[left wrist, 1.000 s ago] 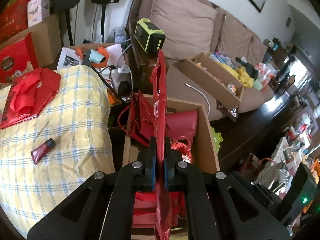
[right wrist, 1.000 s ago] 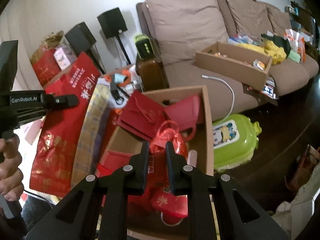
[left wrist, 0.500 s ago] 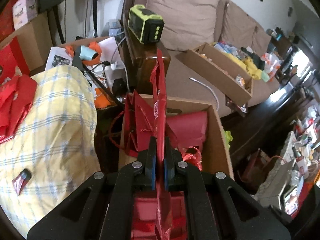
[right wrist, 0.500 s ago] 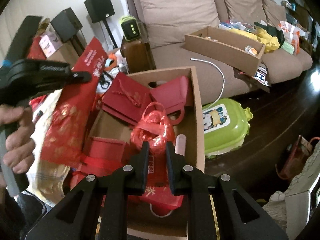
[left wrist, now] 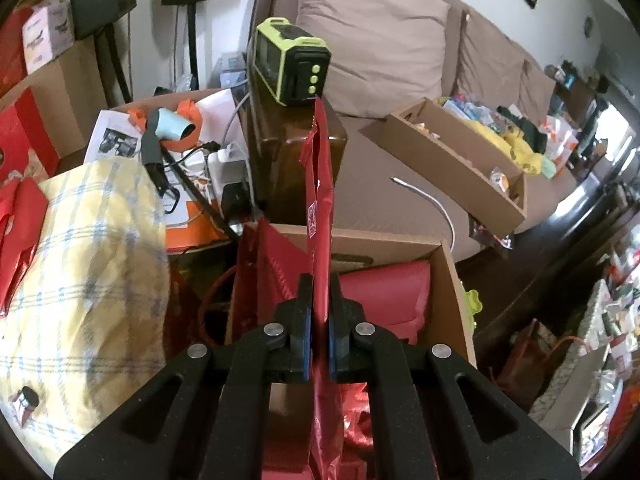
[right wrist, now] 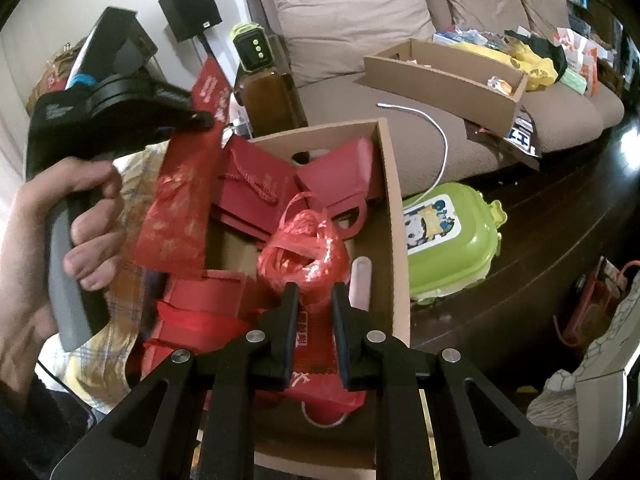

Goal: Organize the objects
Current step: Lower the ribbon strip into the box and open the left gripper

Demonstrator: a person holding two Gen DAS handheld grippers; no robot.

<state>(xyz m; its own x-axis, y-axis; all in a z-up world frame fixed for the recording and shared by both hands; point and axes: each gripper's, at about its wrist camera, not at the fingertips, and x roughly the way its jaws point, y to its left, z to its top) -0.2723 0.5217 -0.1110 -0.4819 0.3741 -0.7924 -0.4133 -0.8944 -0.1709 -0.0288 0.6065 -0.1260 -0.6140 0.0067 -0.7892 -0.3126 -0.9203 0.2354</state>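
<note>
An open cardboard box point(right wrist: 394, 216) point(left wrist: 452, 280) holds several red paper bags and a bundle of red raffia point(right wrist: 304, 240). My left gripper point(left wrist: 320, 284) is shut on a flat red foil bag point(left wrist: 320, 184), seen edge-on and standing upright over the box's near left part. In the right wrist view a hand holds that left gripper point(right wrist: 208, 120) at the left, and the gold-printed red foil bag point(right wrist: 180, 208) hangs down over the box's left side. My right gripper point(right wrist: 314, 292) is shut on a small red packet point(right wrist: 316, 384) above the box's near end.
A yellow checked cloth point(left wrist: 88, 260) lies left of the box. Behind it stand a dark wooden sofa arm with a green device point(left wrist: 288, 64) and a brown sofa point(left wrist: 376, 28) carrying a long cardboard tray point(right wrist: 440, 76). A green plastic case point(right wrist: 448, 240) sits on the floor right of the box.
My left gripper carried the red foil bag from beside the checked cloth rightward and down over the box. My right gripper stayed over the box, tilting slightly, still holding its packet.
</note>
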